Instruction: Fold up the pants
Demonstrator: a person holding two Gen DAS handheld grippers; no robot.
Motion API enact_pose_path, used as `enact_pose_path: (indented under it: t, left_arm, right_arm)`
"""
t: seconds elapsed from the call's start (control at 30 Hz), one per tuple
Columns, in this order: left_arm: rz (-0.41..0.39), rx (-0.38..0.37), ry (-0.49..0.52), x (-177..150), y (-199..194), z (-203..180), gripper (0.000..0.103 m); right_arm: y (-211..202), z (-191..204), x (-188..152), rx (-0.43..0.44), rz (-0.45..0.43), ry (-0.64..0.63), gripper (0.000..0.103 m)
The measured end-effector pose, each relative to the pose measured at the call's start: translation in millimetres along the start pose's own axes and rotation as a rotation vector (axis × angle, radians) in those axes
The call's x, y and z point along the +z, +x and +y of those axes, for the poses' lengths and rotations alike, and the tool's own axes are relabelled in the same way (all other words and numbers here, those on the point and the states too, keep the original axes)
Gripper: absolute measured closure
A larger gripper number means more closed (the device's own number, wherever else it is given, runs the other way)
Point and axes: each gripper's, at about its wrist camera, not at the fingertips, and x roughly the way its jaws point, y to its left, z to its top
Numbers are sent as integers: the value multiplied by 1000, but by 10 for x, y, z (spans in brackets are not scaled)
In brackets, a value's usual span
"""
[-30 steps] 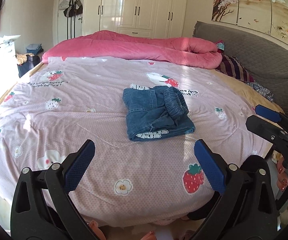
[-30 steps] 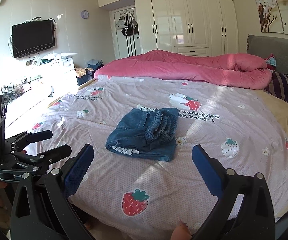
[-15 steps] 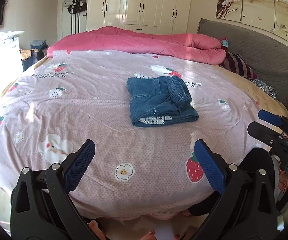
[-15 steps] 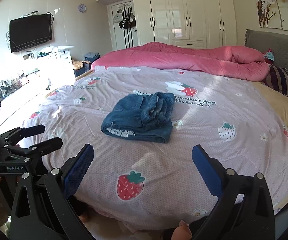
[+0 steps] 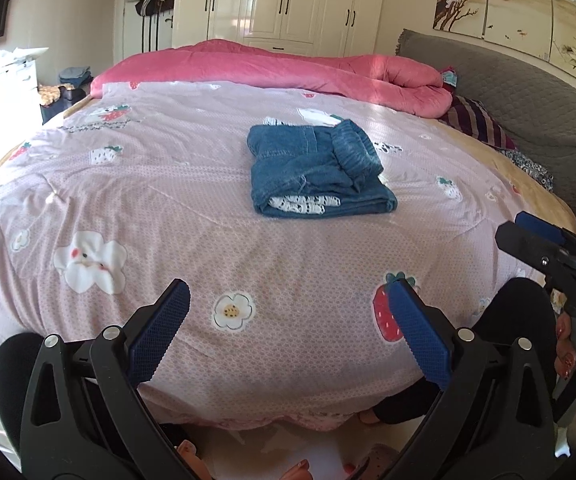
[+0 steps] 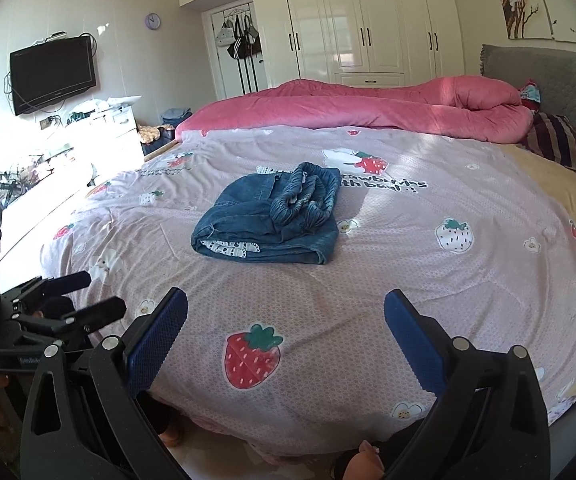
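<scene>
Lying folded on bed: pants, both grippers wide apart.

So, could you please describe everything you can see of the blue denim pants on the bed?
The blue denim pants lie folded into a compact, roughly square bundle mid-bed on the pink strawberry-print quilt. A ribbed, gathered waistband rests bunched on top, and white patterned lining peeks out at the near edge. Neither open gripper touches them; only the quilt does.

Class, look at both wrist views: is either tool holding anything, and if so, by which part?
Nothing is held. The left tool and right tool are both open and empty, apart from the folded pants on the bed.
</scene>
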Motion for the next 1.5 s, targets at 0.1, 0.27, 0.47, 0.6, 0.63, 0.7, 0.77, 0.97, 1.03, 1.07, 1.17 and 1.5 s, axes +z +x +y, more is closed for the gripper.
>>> enact_pose_path:
  t: [0.1,0.27,0.47,0.6,0.63,0.7,0.77,0.97,1.03,1.07,1.17,1.5]
  left_arm:
    - [6,4,-6,-42,54,-1,10]
    - [21,8,-20,-89,146,30,10]
    - [31,19,-41,-121,252,85,10]
    - [39,18,-46,-138,311,93,10]
    - [42,19,-43,-141,324,87,10]
    - [45,18,-43,-145,345,86,10]
    - [44,20,-41,-150,353,78,10]
    - [47,26,-32,-159,362,59,10]
    - [47,24,-32,-161,359,57,10]
    - [46,25,-32,-162,353,53,10]
    - [45,32,-33,-159,354,55,10]
    - [48,46,-41,-150,351,78,10]
  right_arm:
    - [70,-36,-60,-7,11,16,5]
    - [220,-61,-152,-14,42,34,5]
    - [350,-57,-236,-21,54,46,5]
    - [417,-42,-290,-31,58,36,5]
    - [434,-30,-307,-38,59,26,5]
    - [460,-13,-333,-48,58,12,5]
    - [483,-17,-358,-44,64,17,5]
    - [528,-28,-403,-41,78,26,5]
    - [521,-42,-398,-42,74,32,5]
    - [518,-51,-395,-45,72,36,5]
    - [518,-68,-395,-49,73,42,5]
    - [535,-108,-405,-52,82,60,5]
